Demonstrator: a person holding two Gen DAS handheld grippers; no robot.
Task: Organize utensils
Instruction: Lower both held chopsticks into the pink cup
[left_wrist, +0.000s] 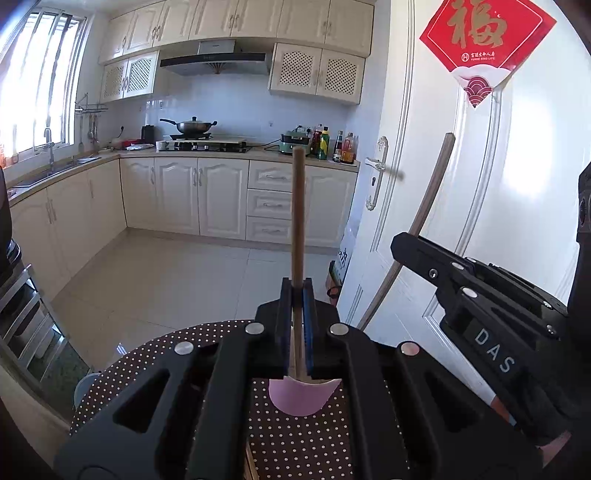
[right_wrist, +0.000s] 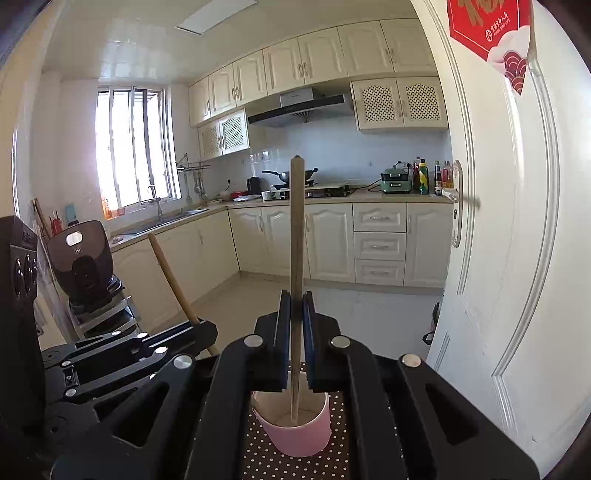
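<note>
Standing upright: two wooden sticks (left_wrist: 297, 214) (right_wrist: 296, 236), clamped by L gripper (left_wrist: 297, 295) & R gripper (right_wrist: 296, 306).

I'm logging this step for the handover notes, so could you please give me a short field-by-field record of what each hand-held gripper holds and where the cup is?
setting: kitchen, polka-dot tablecloth
left hand-held gripper: shut on an upright wooden stick
right hand-held gripper: shut on a darker stick
pink cup: on the tablecloth, below the right hand-held gripper
darker stick's lower end: inside the cup
wooden stick's lower end: over the cup's rim, depth unclear
</note>
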